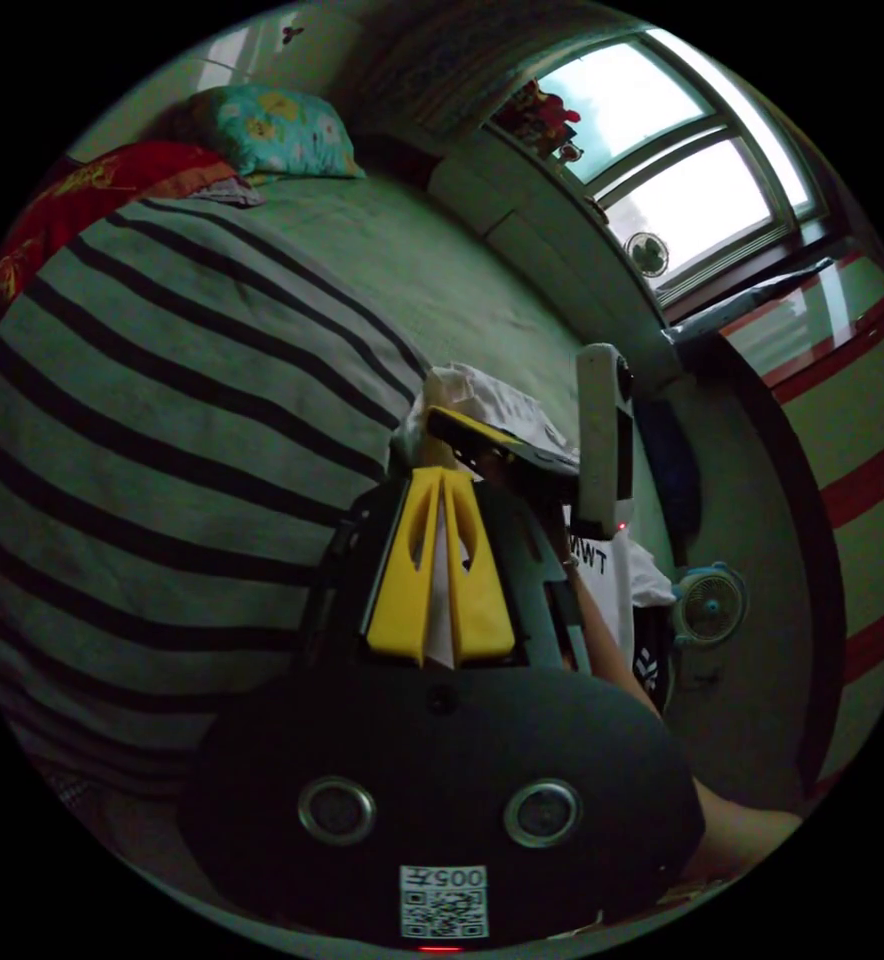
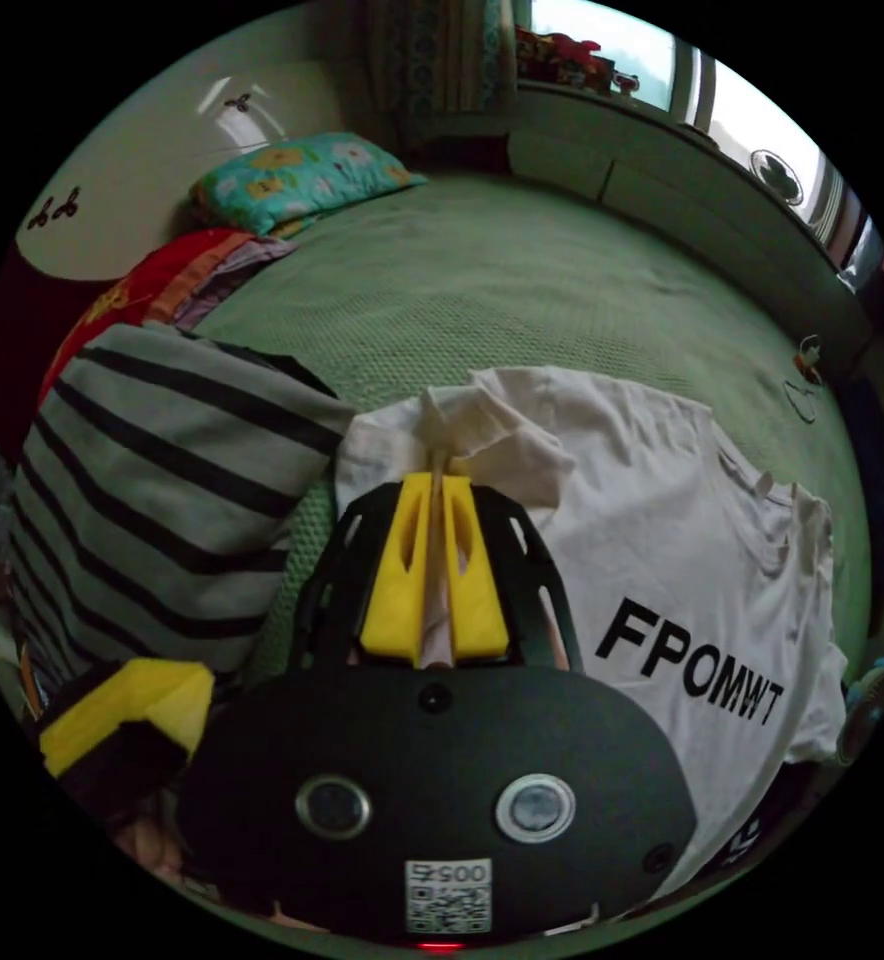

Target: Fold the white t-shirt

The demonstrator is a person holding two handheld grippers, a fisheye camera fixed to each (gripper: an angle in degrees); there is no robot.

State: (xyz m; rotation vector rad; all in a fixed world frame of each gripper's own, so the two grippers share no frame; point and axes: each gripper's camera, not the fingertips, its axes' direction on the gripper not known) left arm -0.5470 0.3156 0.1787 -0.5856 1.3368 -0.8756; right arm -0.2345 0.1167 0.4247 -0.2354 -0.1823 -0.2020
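Observation:
The white t-shirt (image 2: 662, 500), with black letters on its front, lies across the green bed (image 2: 522, 280), one edge lifted and bunched. My right gripper (image 2: 434, 482) is shut on that bunched edge, and white cloth runs between its yellow jaws. In the left gripper view my left gripper (image 1: 440, 478) is shut on a strip of the white t-shirt (image 1: 482, 392), which is gathered just beyond its tips. The right gripper (image 1: 482, 432) sits right behind, also in the cloth. The left gripper (image 2: 122, 715) shows low on the left of the right gripper view.
A grey blanket with black stripes (image 2: 162, 480) lies bunched beside the shirt, with a red blanket (image 2: 152, 290) and a teal floral pillow (image 2: 302, 175) further along. A small blue fan (image 1: 710, 605) stands by the bed's edge. A person's arm (image 1: 607, 640) reaches in.

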